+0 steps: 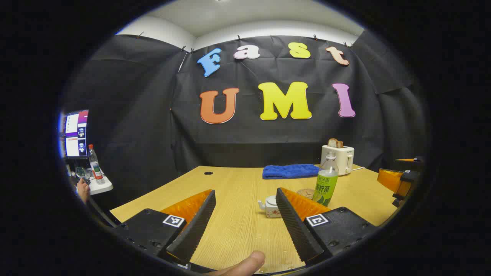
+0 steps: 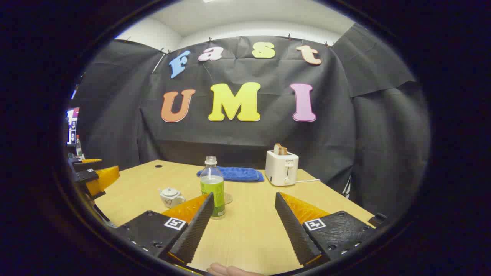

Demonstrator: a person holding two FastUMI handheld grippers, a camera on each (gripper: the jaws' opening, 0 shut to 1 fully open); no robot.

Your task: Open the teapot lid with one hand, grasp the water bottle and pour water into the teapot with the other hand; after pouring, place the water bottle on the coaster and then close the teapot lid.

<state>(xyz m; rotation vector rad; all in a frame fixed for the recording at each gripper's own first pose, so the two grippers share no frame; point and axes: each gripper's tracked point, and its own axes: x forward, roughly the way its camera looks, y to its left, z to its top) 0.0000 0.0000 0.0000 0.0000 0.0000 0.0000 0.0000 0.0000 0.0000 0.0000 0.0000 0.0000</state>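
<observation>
Two tongs are hovering over a pale wooden bench point(image 1: 238, 230), each held by a person, and nothing is being gripped yet.

In the left gripper view, the left tongs point(image 1: 245, 226) are spread wide and empty. A fingertip point(image 1: 245, 264) is showing at the bottom edge. Just ahead, close against the inner edge of the right-hand finger, one small white teapot point(image 1: 271, 207) is sitting with its lid on and its spout pointing left. Right of it, one water bottle point(image 1: 327, 180) is standing upright, cap off, its long axis vertical, part full. A round coaster point(image 1: 305, 191) is peeking out between teapot and bottle, lying flat. Behind them, one folded blue cloth point(image 1: 290, 171) and one white toaster point(image 1: 339, 158) are resting near the wall. At the far right edge, the other tongs are waiting.

In the right gripper view, the teapot point(image 2: 171, 197) is sitting off to the left, well apart from the right tongs point(image 2: 243, 226), which are also spread and empty. The bottle point(image 2: 213, 188) is standing just past the left-hand finger, slightly left of the gap, with the coaster point(image 2: 228, 198) right behind it.

Judging by this layout, the left tongs are nearer the teapot lid and the right tongs nearer the bottle, so each likely needs only a short forward reach.
</observation>
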